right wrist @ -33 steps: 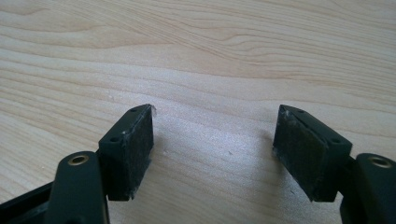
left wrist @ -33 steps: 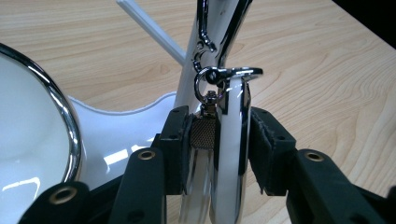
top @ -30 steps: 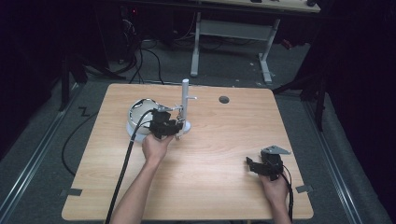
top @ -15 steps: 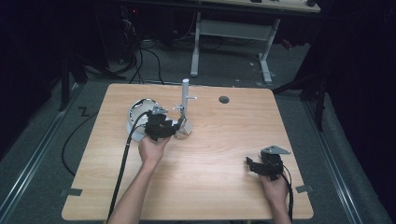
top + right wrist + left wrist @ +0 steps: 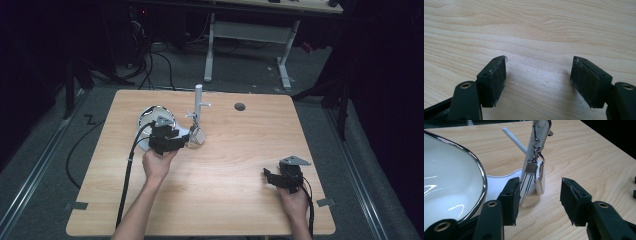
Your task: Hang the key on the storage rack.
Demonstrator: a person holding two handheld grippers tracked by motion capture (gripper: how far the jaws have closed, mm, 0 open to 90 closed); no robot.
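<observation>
Since the earlier frame my left gripper [image 5: 537, 202] has backed off the stand [image 5: 198, 107], its jaws just opening with nothing between them. Keys [image 5: 534, 167] hang dead ahead, long axis near upright, beside the bowl [image 5: 451, 182]. My right gripper [image 5: 539, 77] rests wide, well apart.

The right gripper [image 5: 537, 75] points down at the light wooden table [image 5: 536, 27], close above it. Its two black jaws stand wide apart with nothing between them, and their pads look worn and dusty
</observation>
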